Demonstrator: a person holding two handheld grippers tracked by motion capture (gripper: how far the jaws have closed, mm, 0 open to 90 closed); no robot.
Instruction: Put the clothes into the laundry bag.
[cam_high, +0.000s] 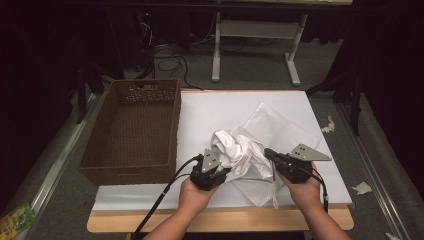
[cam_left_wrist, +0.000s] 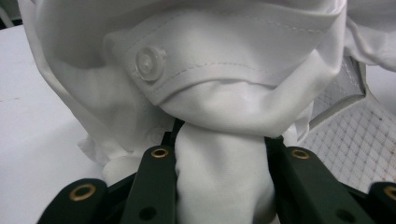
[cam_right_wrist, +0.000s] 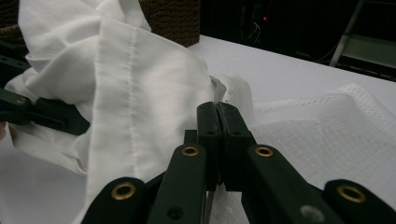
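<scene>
— Right, where's the white shirt (cam_high: 235, 152)?

— Bunched at the near middle of the table (cam_high: 210, 107), lifted off a white mesh bag (cam_high: 280, 127). Left tool (cam_high: 212, 172) clamped on a thick fold of it, just below a buttoned placket (cam_left_wrist: 152, 63). Right tool (cam_high: 272, 155) pinched tight on a thin hem or bag edge; can't tell which.

— Any room to move?

— Bare table far and left of the bundle. Wicker basket (cam_high: 132, 130) hugging the left edge, well apart from both tools. Near edge close under the hands.
</scene>
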